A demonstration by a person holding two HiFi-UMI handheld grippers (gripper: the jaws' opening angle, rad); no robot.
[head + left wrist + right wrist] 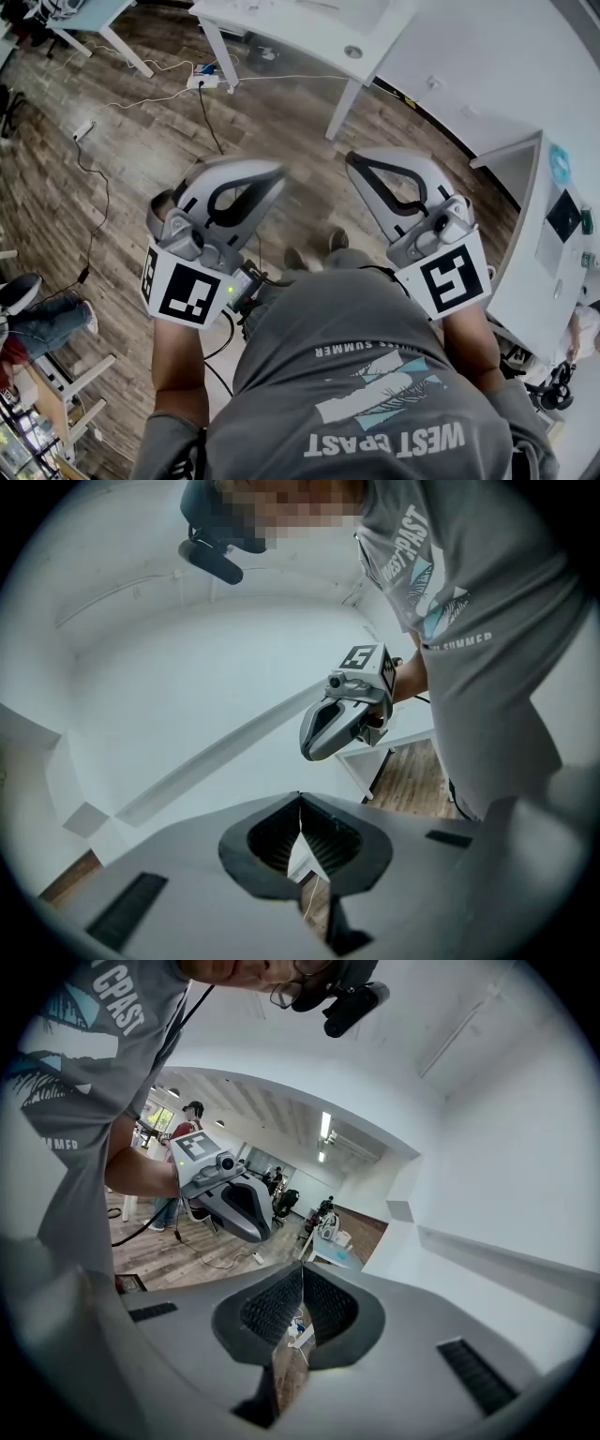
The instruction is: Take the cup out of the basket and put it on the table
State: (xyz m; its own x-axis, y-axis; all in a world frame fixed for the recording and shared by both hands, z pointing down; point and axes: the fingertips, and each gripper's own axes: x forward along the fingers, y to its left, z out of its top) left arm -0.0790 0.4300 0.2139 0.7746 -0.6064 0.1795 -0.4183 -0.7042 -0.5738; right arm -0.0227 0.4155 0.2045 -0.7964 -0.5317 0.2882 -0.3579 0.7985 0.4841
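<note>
No cup and no basket show in any view. I hold both grippers up in front of my chest, above the wooden floor. My left gripper [274,174] is shut, its jaws meeting at the tips with nothing between them [300,799]. To its right, my right gripper [354,159] is also shut and empty [302,1266]. Each gripper view catches the other gripper: the right gripper [339,722] hangs ahead in the left gripper view, and the left gripper [231,1200] in the right gripper view. They are held apart, side by side.
A white table [309,23] stands ahead and another white table [530,272] at the right, bearing small items. A power strip [202,81] and cables lie on the wooden floor [141,150]. A seated person's leg [42,319] is at the left.
</note>
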